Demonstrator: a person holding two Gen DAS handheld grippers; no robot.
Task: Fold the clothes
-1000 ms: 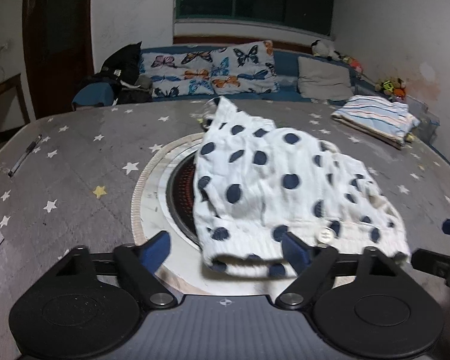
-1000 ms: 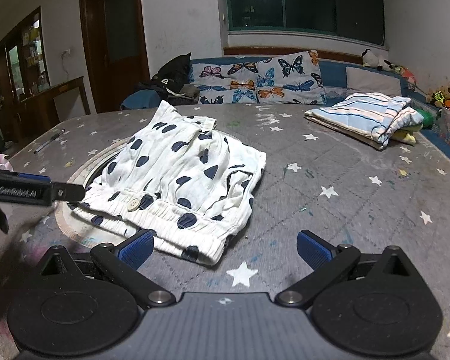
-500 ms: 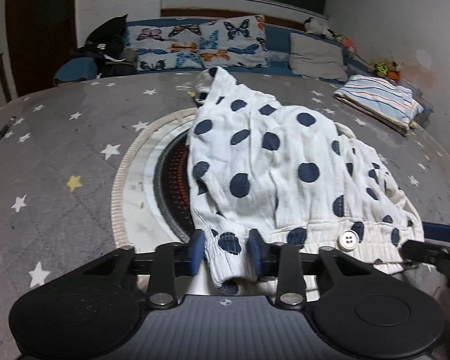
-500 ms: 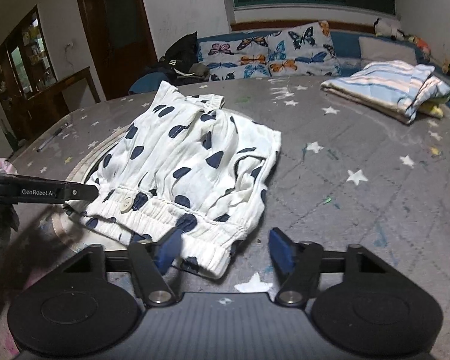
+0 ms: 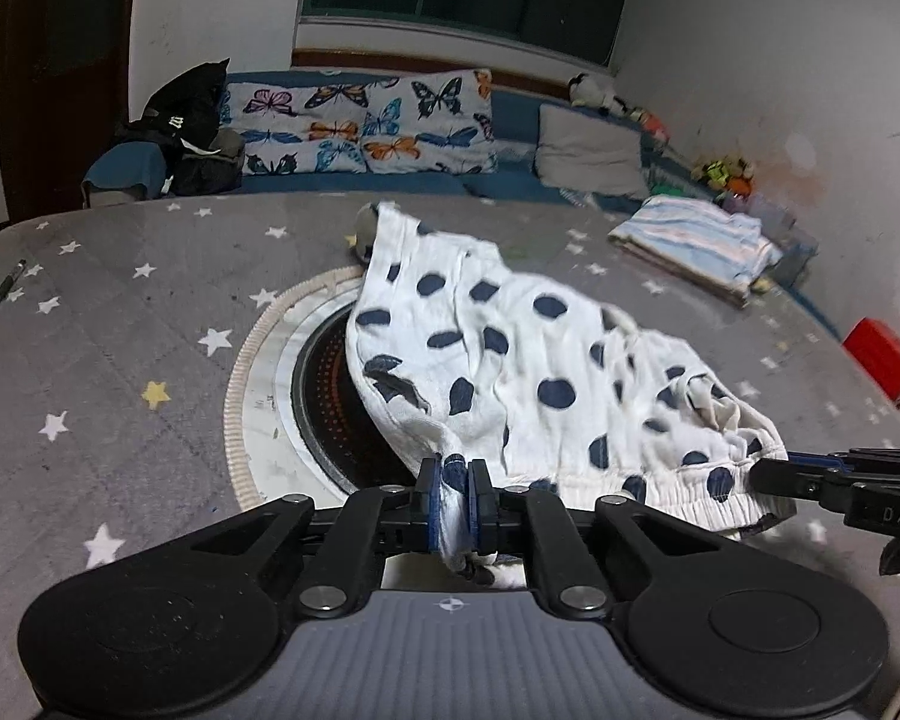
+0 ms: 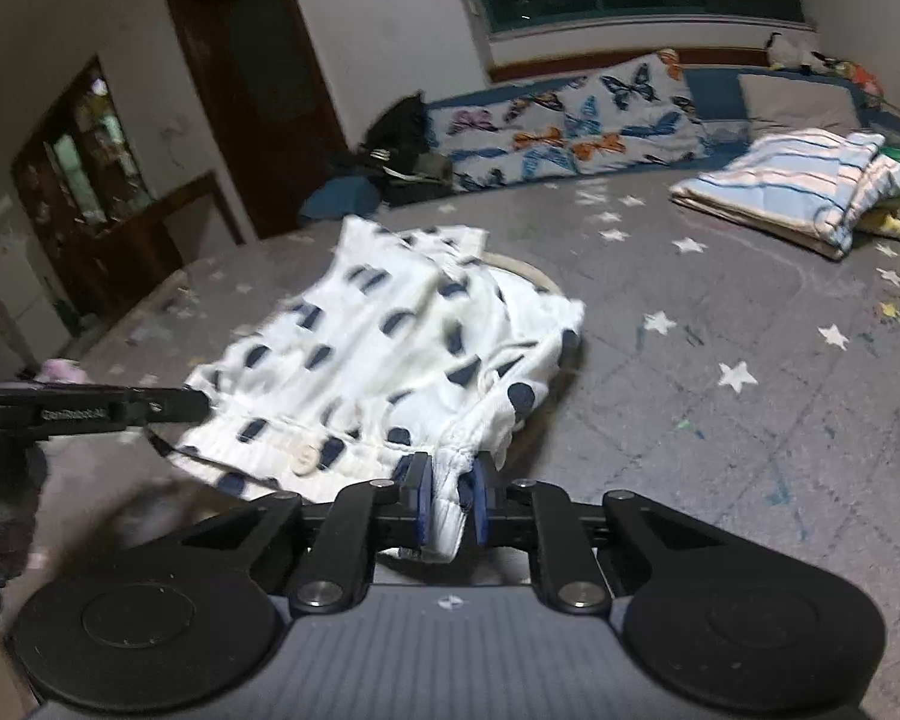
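Note:
A white garment with dark blue dots (image 5: 510,348) lies on the grey star-patterned table (image 5: 120,330), partly over a round inset plate (image 5: 324,408). My left gripper (image 5: 450,471) is closing, and its blue pads pinch the near left corner of the waistband. My right gripper (image 6: 450,471) is also closing, with its pads pressed on the waistband's right end. The garment (image 6: 378,348) hangs stretched between the two, with a white button (image 6: 306,456) on the elastic band. Each gripper shows in the other's view: the right gripper (image 5: 810,474) and the left gripper (image 6: 120,408).
A folded striped blanket (image 6: 810,186) sits at the table's far right. A red box (image 5: 882,360) stands at the right edge and a pen (image 5: 0,300) lies at the left edge. Behind the table, a sofa holds butterfly pillows (image 5: 360,126) and a black bag (image 5: 186,114).
Both grippers went from wide open to pinched on the waistband ends. The near edge of the garment has lifted off the table and pulled taut between them.

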